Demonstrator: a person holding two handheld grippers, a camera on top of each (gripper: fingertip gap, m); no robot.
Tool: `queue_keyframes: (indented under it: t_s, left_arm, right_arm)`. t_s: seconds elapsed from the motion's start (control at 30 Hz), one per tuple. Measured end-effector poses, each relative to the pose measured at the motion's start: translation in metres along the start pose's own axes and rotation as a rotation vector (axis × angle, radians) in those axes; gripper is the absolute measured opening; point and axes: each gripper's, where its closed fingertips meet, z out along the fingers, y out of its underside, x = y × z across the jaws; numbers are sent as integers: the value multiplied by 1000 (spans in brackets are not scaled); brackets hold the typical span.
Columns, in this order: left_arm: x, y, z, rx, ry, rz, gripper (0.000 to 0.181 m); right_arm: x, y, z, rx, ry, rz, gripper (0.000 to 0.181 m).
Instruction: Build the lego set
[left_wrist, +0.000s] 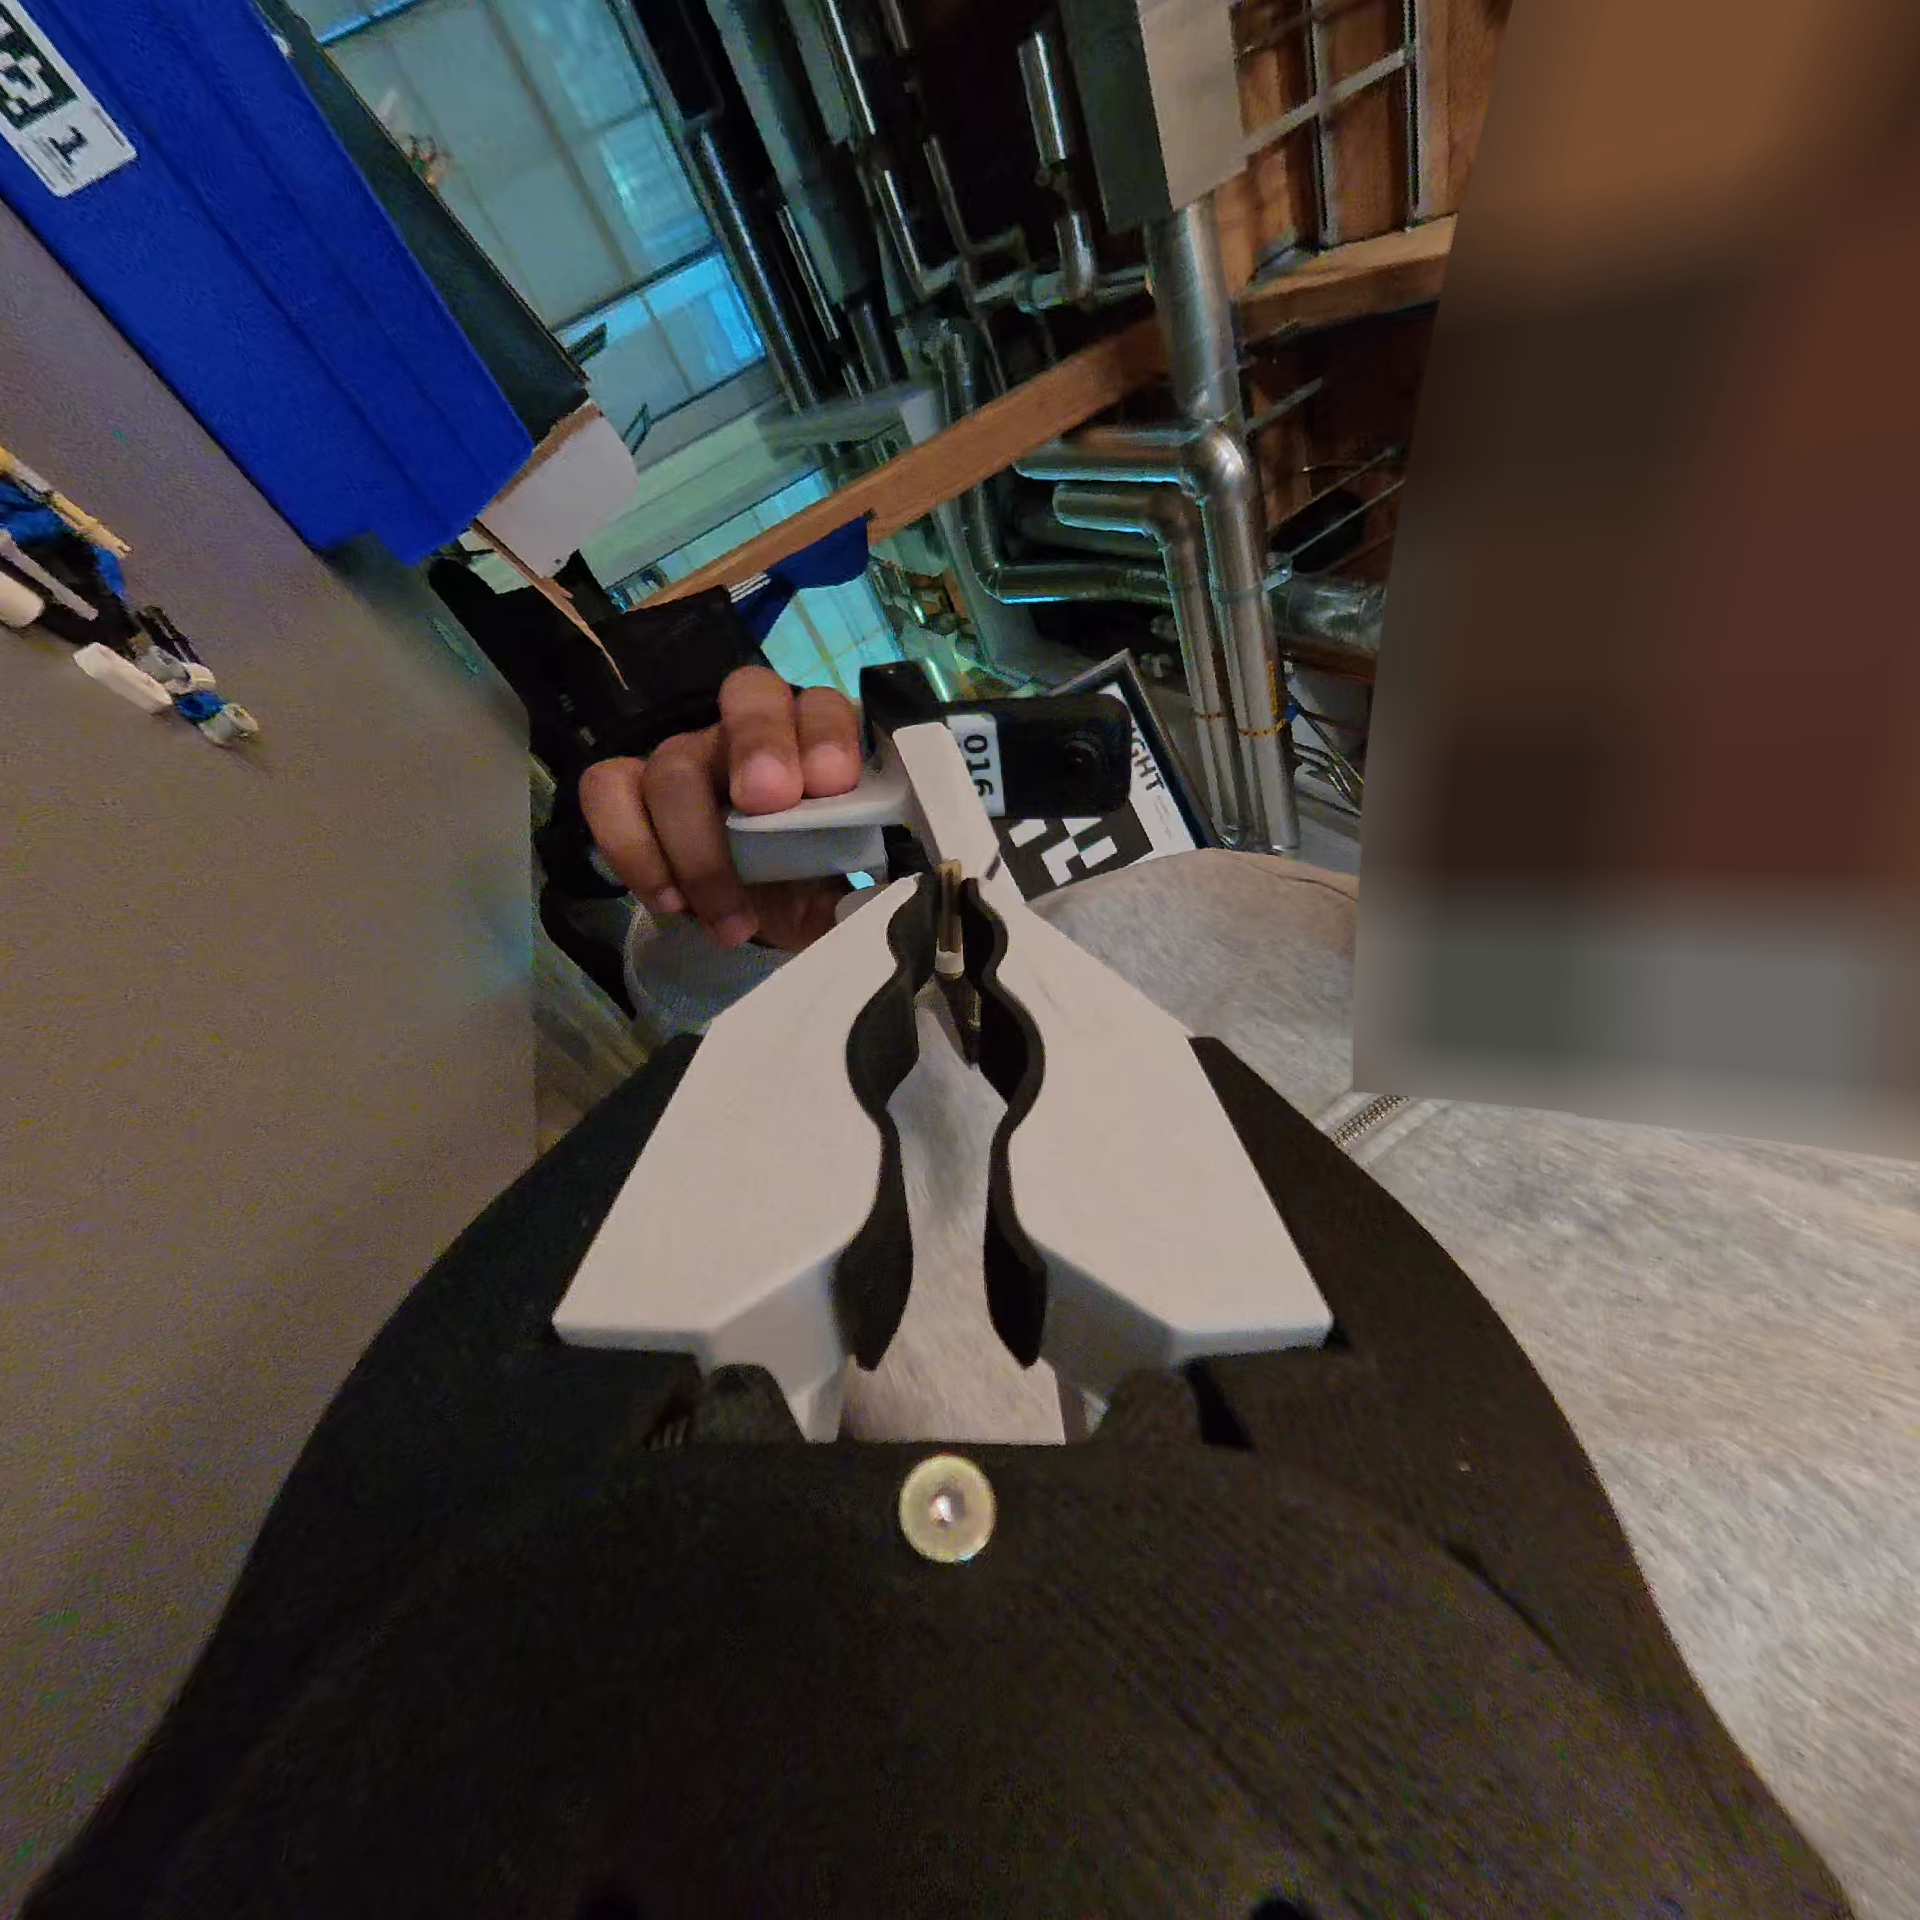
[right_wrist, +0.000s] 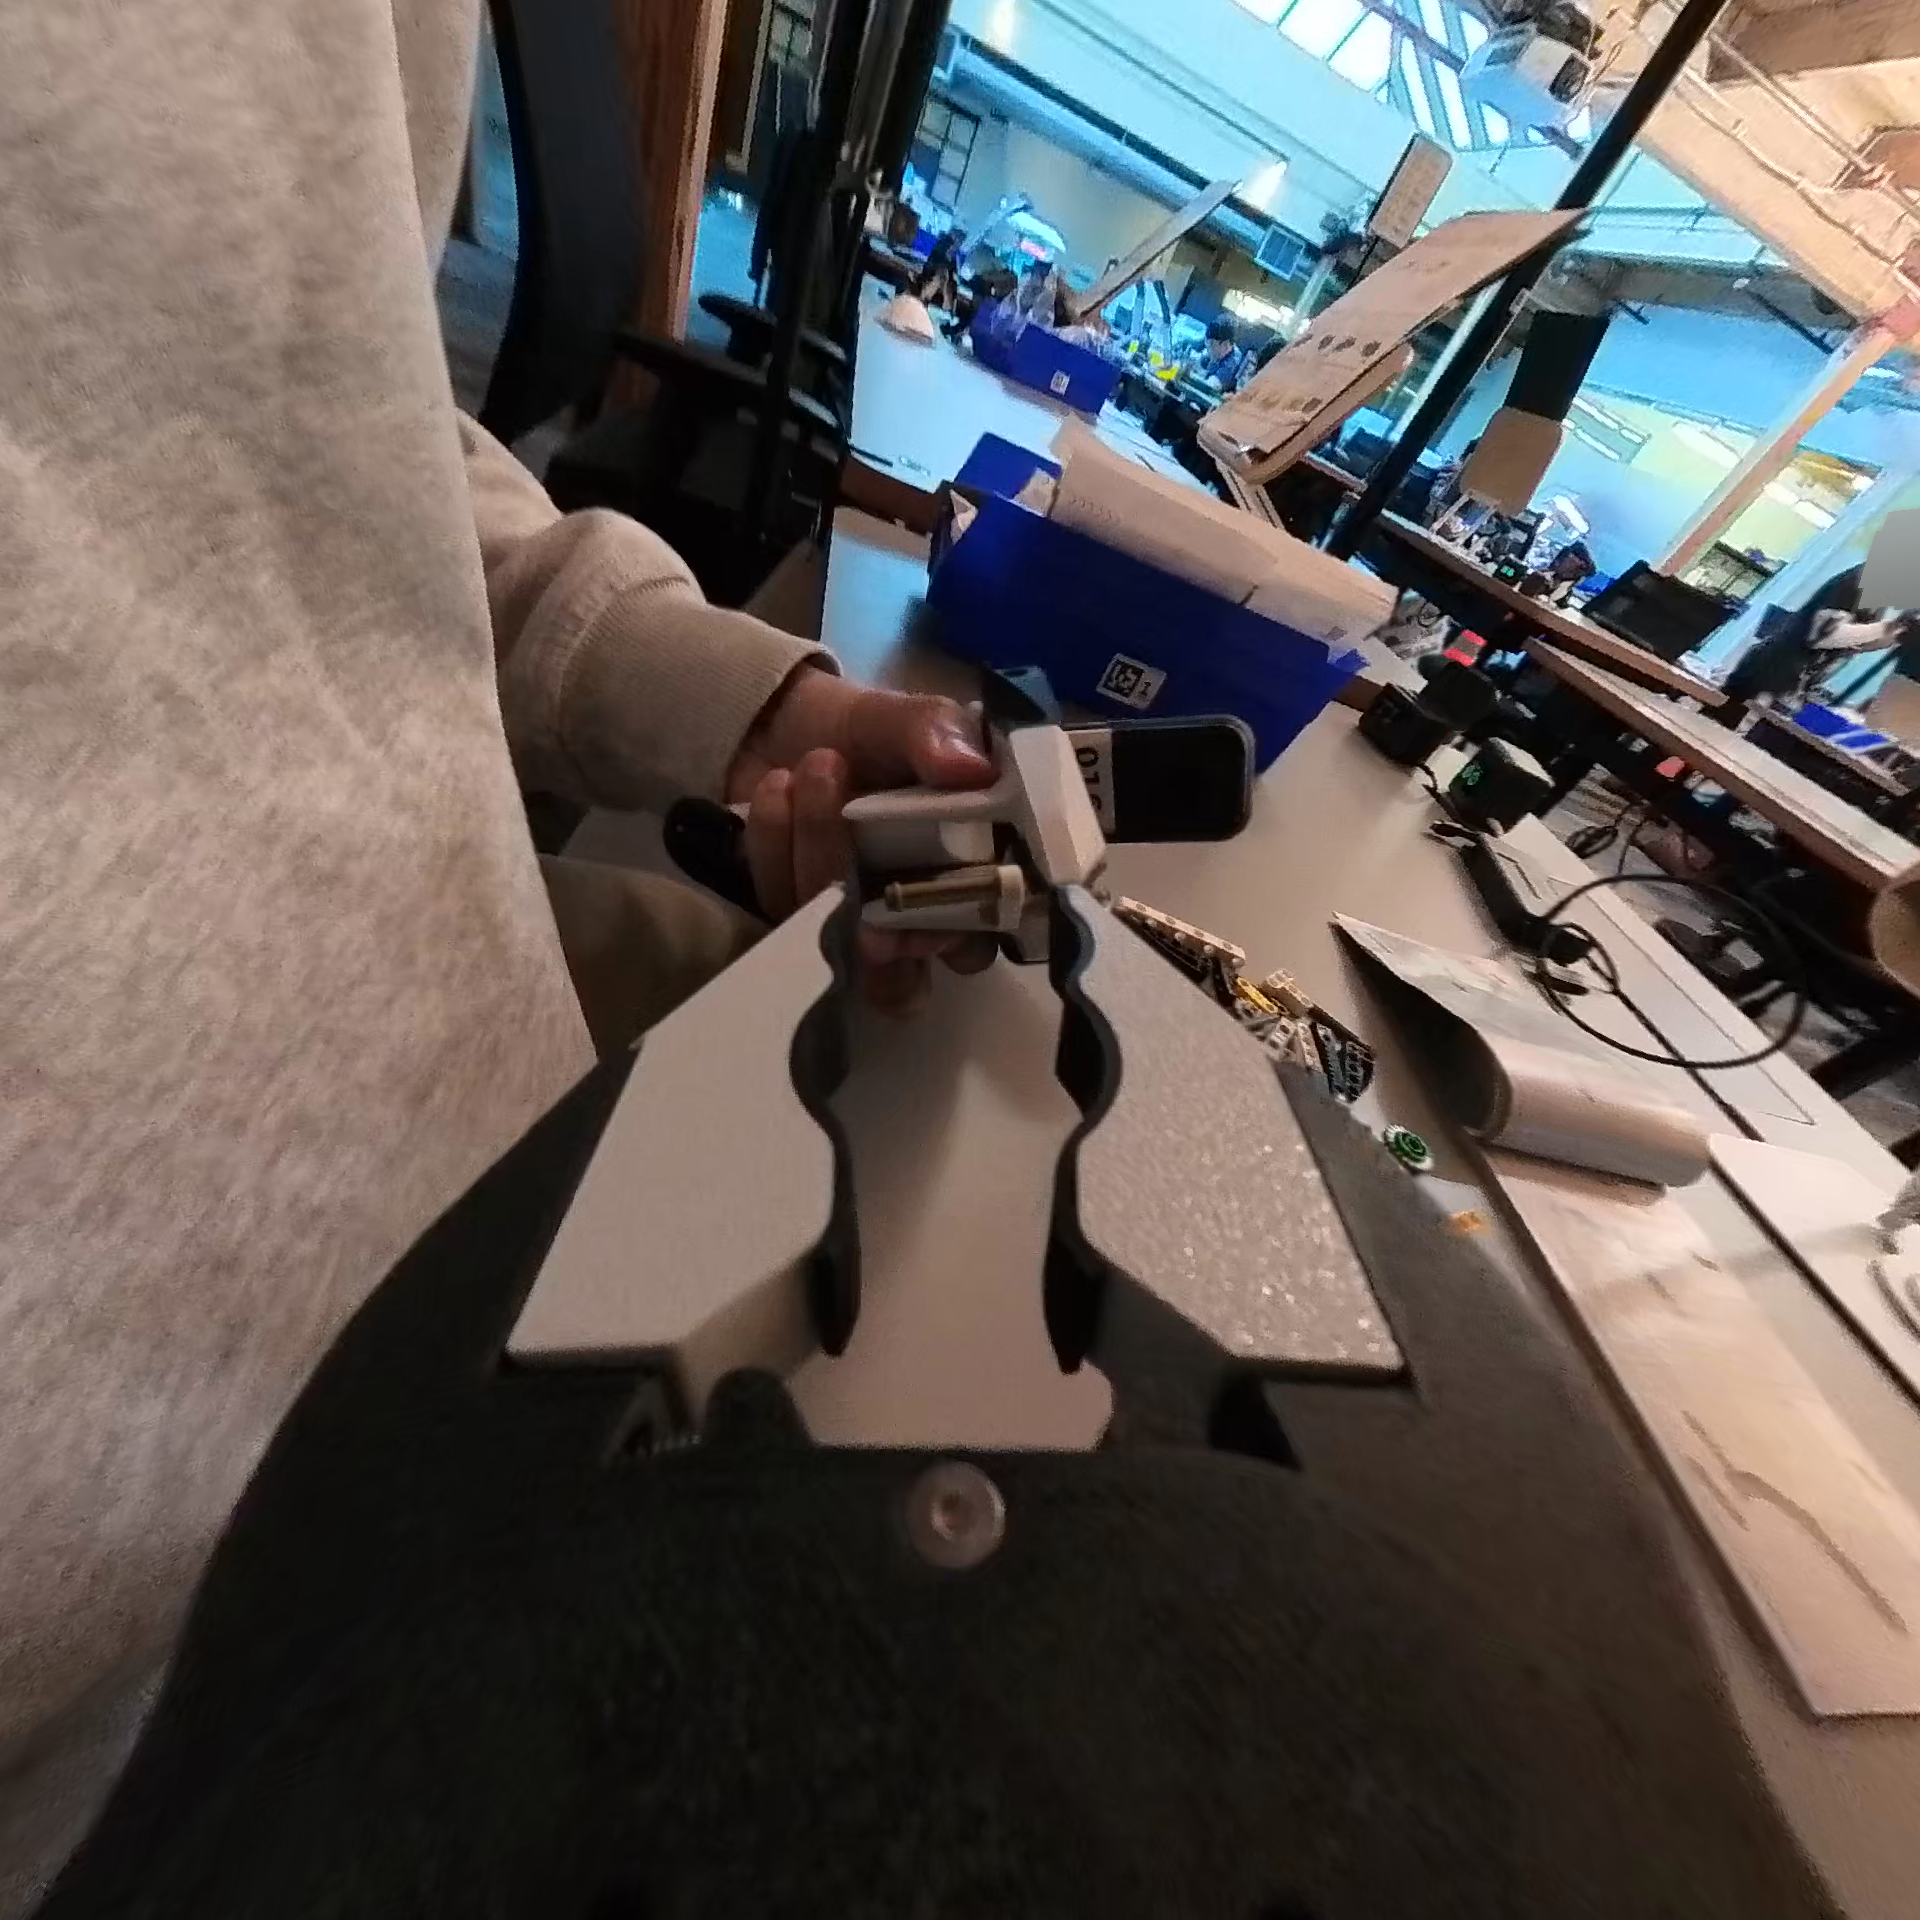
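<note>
My left gripper (left_wrist: 940, 904) is shut on a thin pin piece (left_wrist: 949, 951) with tan, white and black sections, held lengthwise between the tips. In the right wrist view the same pin piece (right_wrist: 951, 891) lies crosswise, clamped in the left gripper's fingers (right_wrist: 914, 821). My right gripper (right_wrist: 956, 914) is open, with its tips on either side of the pin and the left fingertips. I cannot tell if it touches the pin. The right gripper also shows in the left wrist view (left_wrist: 821, 821), held by a hand. Both grippers are raised above the table, close to the person's body.
Loose lego pieces (right_wrist: 1283, 1013) lie on the grey table (right_wrist: 1382, 831), and more lie at the far left (left_wrist: 156, 665). A blue bin (right_wrist: 1122, 623) stands behind. An open booklet (right_wrist: 1455, 997), cables and a small green piece (right_wrist: 1408, 1148) lie right. A grey sweater (right_wrist: 208, 727) fills the left. Less than 4 cm separates the two grippers' tips.
</note>
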Motion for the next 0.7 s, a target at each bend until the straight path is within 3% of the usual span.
queue_keyframes:
  t_s: [0.17, 0.7]
  left_arm:
    - [-2, 4, 2, -22, -7, -3, 2]
    - [-13, 5, 1, -25, -71, -20, 2]
  right_arm:
    - [-5, 2, 2, -33, 8, -51, 25]
    - [-5, 10, 3, -44, 34, -84, 25]
